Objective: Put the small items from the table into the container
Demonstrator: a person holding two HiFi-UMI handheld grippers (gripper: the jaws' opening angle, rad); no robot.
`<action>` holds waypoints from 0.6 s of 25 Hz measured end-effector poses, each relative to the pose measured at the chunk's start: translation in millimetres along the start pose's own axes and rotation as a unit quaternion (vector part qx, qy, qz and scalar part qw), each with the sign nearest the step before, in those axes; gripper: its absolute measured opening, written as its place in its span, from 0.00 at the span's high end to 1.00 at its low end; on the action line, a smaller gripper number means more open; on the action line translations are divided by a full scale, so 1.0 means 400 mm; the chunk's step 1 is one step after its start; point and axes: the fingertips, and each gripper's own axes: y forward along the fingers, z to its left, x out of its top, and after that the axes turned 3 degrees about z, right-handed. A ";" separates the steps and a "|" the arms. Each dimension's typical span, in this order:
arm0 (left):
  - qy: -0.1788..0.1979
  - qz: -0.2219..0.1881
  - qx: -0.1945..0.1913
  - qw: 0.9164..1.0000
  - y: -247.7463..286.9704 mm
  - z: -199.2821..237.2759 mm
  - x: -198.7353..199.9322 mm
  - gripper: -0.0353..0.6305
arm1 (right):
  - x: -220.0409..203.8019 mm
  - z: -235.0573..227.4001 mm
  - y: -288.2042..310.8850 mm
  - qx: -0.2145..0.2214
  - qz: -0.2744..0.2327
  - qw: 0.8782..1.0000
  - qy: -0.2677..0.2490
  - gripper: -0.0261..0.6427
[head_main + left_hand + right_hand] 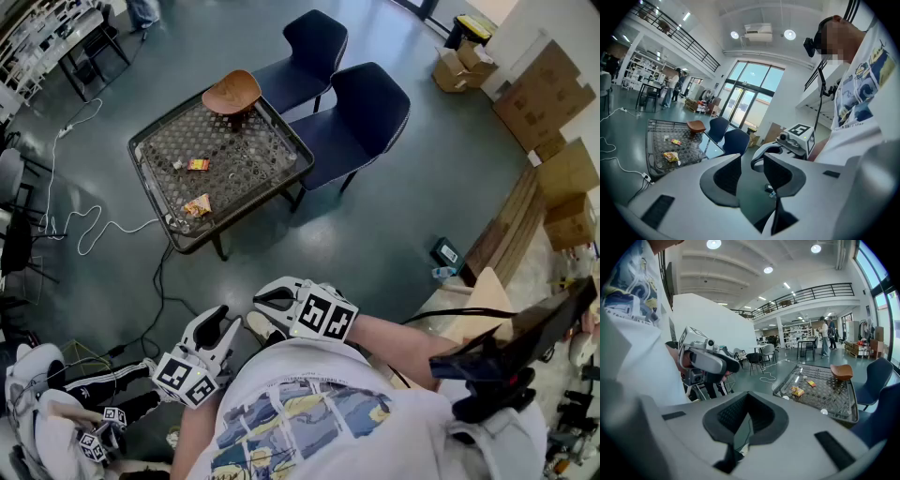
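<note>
A low black mesh-topped table stands well ahead of me on the floor. A brown bowl-shaped container sits at its far corner. On the mesh lie a red and yellow packet, a crumpled yellow snack packet and a small white bit. Both grippers are close to my body, far from the table. My left gripper is open and empty. My right gripper is shut on nothing. The right gripper view shows the table, container and yellow packet.
Two dark blue chairs stand against the table's far right side. White cables trail over the floor to the left. Cardboard boxes are stacked at the right. Another set of marker-cube grippers lies at lower left.
</note>
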 end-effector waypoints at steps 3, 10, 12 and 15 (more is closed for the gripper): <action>0.023 0.014 0.014 1.000 0.012 0.008 0.000 0.71 | -0.006 -0.006 -0.002 0.008 -0.001 1.000 0.003 0.95; 0.021 0.011 0.037 0.999 0.041 -0.020 0.036 0.71 | -0.026 -0.025 -0.055 0.000 0.009 1.000 -0.027 0.94; 0.008 0.005 0.035 0.999 0.044 0.012 0.051 0.71 | -0.029 -0.061 -0.030 -0.007 0.020 1.000 -0.016 0.91; -0.001 0.004 0.042 0.999 0.032 0.085 0.057 0.71 | -0.025 -0.121 0.045 -0.015 0.031 0.999 -0.017 0.87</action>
